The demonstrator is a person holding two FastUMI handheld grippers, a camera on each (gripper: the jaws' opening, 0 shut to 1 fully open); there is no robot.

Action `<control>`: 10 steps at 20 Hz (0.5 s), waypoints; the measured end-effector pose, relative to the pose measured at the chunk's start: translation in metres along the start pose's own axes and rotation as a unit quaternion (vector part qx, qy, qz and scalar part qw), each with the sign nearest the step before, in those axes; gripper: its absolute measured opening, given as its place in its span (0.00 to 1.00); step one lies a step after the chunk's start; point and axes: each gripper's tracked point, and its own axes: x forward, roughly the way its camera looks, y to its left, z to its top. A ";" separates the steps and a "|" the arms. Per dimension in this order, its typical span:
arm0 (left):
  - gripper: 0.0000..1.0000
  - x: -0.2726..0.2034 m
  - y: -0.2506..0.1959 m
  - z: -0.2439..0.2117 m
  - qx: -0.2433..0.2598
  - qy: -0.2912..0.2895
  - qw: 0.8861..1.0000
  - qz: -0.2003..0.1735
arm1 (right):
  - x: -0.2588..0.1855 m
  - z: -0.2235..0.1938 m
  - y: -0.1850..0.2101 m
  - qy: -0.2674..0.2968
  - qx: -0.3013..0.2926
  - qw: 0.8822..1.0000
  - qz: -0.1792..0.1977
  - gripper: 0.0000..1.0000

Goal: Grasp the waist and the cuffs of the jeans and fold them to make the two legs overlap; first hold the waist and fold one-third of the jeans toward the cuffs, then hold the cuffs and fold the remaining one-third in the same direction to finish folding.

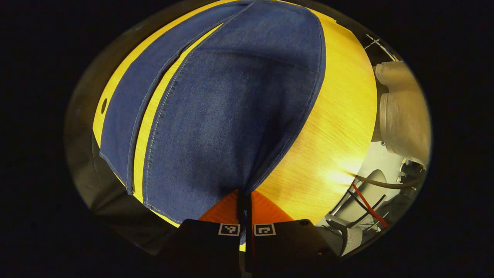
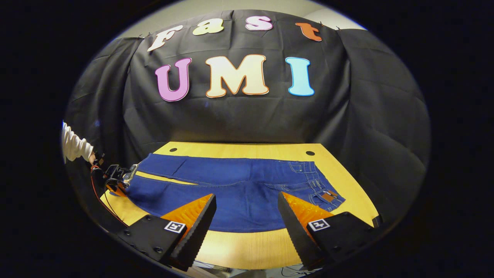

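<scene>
Denim bunched at the left tongs (image 1: 244,200) hides which part of the jeans (image 1: 231,116) they pinch, fingers closed on the fabric near a cuff. Jeans lie flat across the yellow counter (image 2: 239,148), long axis running side to side in the right gripper view, waist (image 2: 320,185) at right, legs to the left. Right tongs (image 2: 247,216) hang wide open near the counter's front edge, just short of the jeans.

table (image 2: 247,247): yellow wood-grain, two dark holes at far edge | cables (image 1: 370,208): red, black, beside table
</scene>
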 end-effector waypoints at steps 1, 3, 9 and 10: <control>0.00 0.000 0.000 0.000 -0.003 0.004 1.000 -0.003 | 0.004 -0.004 -0.002 0.008 -0.008 1.000 0.010 0.99; 0.00 0.000 0.000 0.001 -0.021 0.005 1.000 -0.012 | 0.013 -0.017 -0.016 0.035 -0.041 0.998 0.021 0.99; 0.00 -0.001 -0.003 0.001 -0.050 0.028 0.998 -0.022 | 0.044 -0.058 -0.065 0.147 -0.160 0.973 0.082 0.99; 0.00 -0.002 -0.002 0.000 -0.054 0.034 0.998 -0.021 | 0.049 -0.062 -0.071 0.162 -0.178 0.966 0.097 0.99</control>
